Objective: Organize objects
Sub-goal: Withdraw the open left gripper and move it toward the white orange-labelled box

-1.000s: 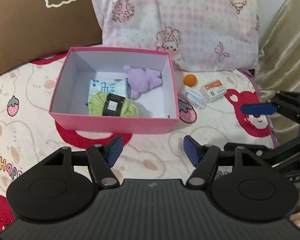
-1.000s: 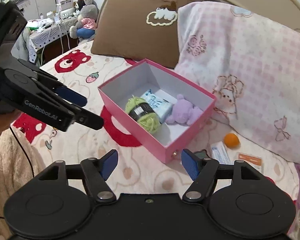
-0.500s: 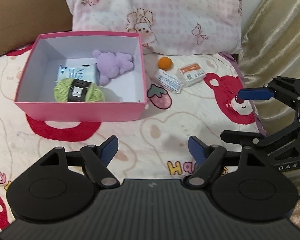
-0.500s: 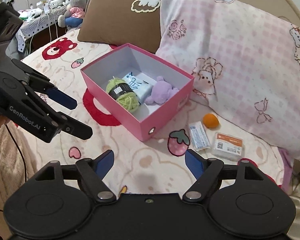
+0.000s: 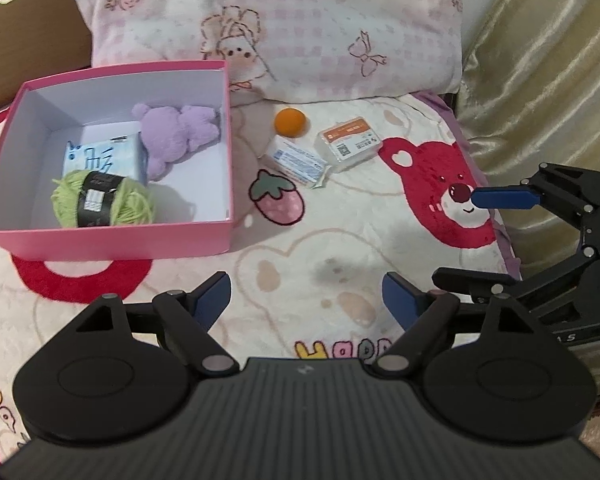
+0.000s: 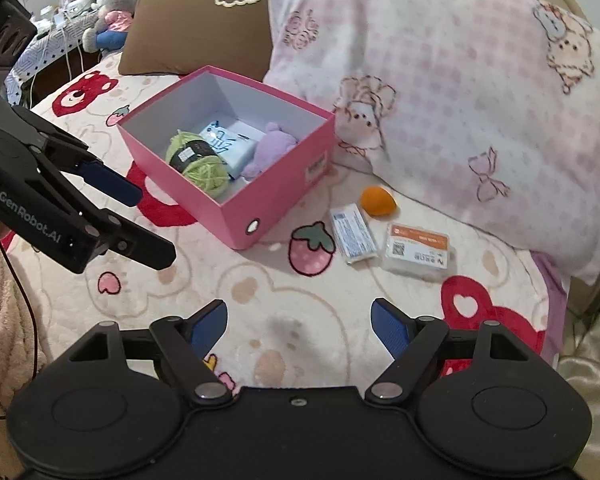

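Soft blanket (image 6: 300,320) under the orange ball (image 6: 377,201), blue packet (image 6: 354,233) and clear case (image 6: 417,249) beside the pink box (image 6: 284,196) worries me: my left gripper (image 5: 306,300) and right gripper (image 6: 299,326), both wide and empty, the left just opening, might pinch fabric or nudge the ball rolling.

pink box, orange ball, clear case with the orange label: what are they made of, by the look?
Pink box: likely cardboard, matte; thin straight walls, crisp folded corners, white inside.
Orange ball: seems felt or foam; dull fuzzy surface, no shine, slightly out of round. Cannot tell which.
Clear case: probably hard plastic, glossy; see-through rim, rounded corners, printed orange and white label.
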### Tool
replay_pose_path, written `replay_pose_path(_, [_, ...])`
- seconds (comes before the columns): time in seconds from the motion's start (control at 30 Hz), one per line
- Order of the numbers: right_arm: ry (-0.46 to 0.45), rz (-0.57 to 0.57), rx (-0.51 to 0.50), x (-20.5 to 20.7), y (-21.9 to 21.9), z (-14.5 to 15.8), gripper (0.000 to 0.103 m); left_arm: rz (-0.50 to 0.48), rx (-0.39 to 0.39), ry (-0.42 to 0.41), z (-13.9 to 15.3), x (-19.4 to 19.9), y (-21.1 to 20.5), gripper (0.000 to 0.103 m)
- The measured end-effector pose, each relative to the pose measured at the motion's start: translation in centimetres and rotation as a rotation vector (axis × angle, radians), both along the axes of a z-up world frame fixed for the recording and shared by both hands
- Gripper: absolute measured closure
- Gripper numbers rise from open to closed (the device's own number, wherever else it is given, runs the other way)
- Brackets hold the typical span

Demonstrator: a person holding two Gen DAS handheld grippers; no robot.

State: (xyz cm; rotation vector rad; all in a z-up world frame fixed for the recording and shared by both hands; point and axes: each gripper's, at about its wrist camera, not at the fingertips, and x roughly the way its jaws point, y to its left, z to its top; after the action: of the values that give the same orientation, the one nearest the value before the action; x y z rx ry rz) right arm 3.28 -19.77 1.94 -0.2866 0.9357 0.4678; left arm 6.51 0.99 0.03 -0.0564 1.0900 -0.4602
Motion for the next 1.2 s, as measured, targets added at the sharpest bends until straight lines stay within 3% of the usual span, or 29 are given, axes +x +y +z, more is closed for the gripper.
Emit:
replay_pose_path(0.5, [-0.001, -0.059, 0.025, 1.4, -3.4, -1.4, 0.021, -0.057, -0.03, 0.019, -1.5, 2.8, -5.1, 0.017])
replay_pose_path(0.77, [-0.051, -0.127, 0.085, 2.7, -5.6, -2.8, 0.02, -0.029, -0.09, 0.048, -2.7, 5.1, -6.7, 0.007])
replay_pose_path(0.93, [-0.104, -0.127, 0.099, 3.3, -6.4, -4.0, 0.02, -0.008, -0.083, 0.0, -3.5, 6.4, -7.6, 0.005])
replay_pose_path(1.07, [0.008, -0.163, 0.128, 5.1, -7.2, -5.9, 0.021, 0.004, -0.106, 0.015, -4.4, 7.9, -8.5, 0.005])
replay_pose_path(1.2, [0.017, -0.183, 0.141, 5.2, -7.7, -7.4, 0.02, 0.029, -0.169, 0.086, -5.9, 9.2, -9.4, 0.006])
